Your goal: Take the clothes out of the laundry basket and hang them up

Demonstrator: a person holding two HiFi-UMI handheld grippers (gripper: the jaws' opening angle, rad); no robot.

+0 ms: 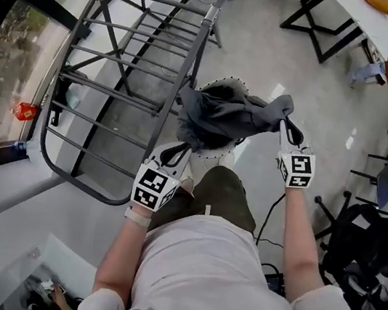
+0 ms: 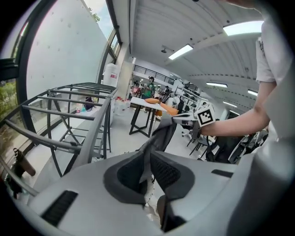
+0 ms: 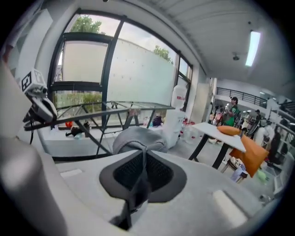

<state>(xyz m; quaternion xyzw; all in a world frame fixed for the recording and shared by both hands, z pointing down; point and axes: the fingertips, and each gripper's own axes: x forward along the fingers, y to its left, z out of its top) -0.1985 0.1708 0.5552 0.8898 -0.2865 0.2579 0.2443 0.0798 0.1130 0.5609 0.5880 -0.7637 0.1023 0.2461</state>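
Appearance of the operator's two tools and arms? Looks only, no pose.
Left tool and right tool: light grey shells, black ribbed jaw pads, each carrying a white cube with black square markers. Person wears a white short-sleeved T-shirt and olive trousers; light band on the left wrist.

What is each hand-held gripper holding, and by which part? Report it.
Both hold one dark grey garment. The left hand-held gripper pinches its left edge; the right hand-held gripper pinches a fold at its right end.
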